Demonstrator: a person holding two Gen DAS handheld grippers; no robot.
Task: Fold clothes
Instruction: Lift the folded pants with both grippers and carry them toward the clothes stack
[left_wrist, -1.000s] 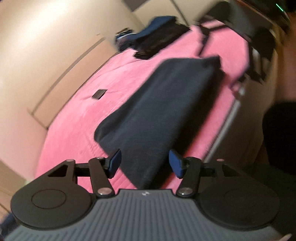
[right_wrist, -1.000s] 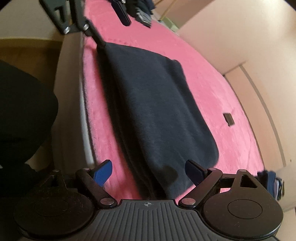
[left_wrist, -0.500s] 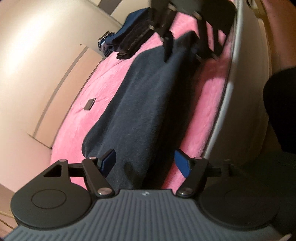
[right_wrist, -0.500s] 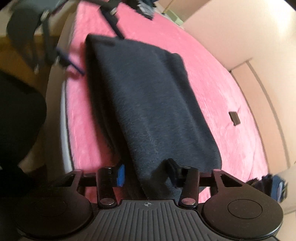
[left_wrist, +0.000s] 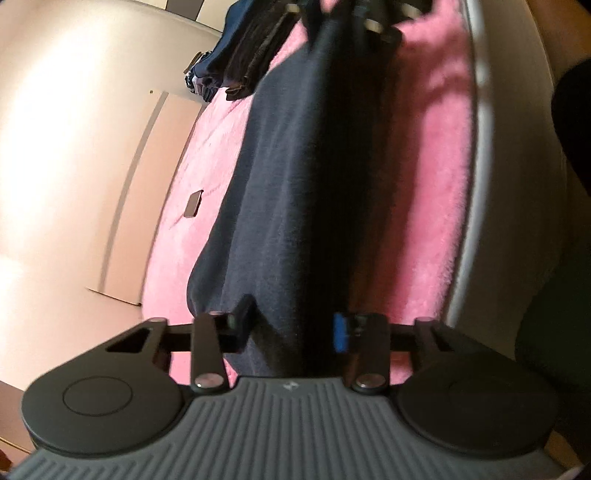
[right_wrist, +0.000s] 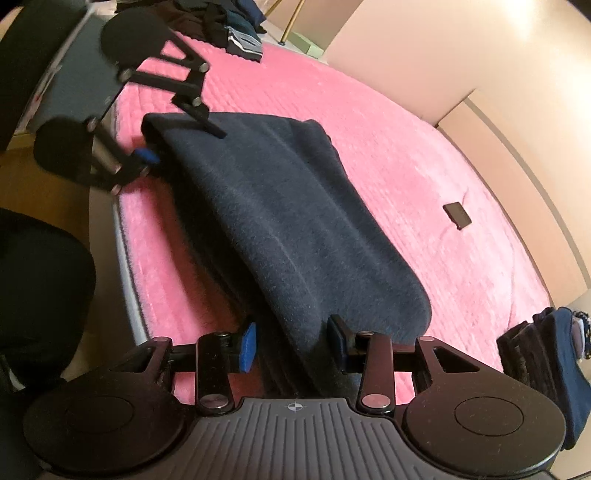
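Pink plush bedding covers a bed set against beige wall panels, and a dark navy garment, folded into a long band, lies along the bed's near edge. 2 hand-held grippers meet it, 1 at each short end.

Seen from the right wrist camera, the right gripper straddles the near end of the garment, its blue-padded fingers on either side of the thick folded edge; the cloth fills the gap between them, but whether the pads actually press it cannot be told. At the far end, the left gripper brackets the other short edge, 1 finger lying over the top of the fabric and the blue-tipped one at its side.

From the left wrist camera, the left gripper has the garment running between its fingers, the left one dug into the cloth; the frame is blurred and a firm grip cannot be confirmed. The right gripper shows only as a smear at the far end.

A small dark rectangular object rests on the bedding, well apart from the garment. A pile of dark clothes sits by the bed's far side, another heap of clothes at the opposite end.
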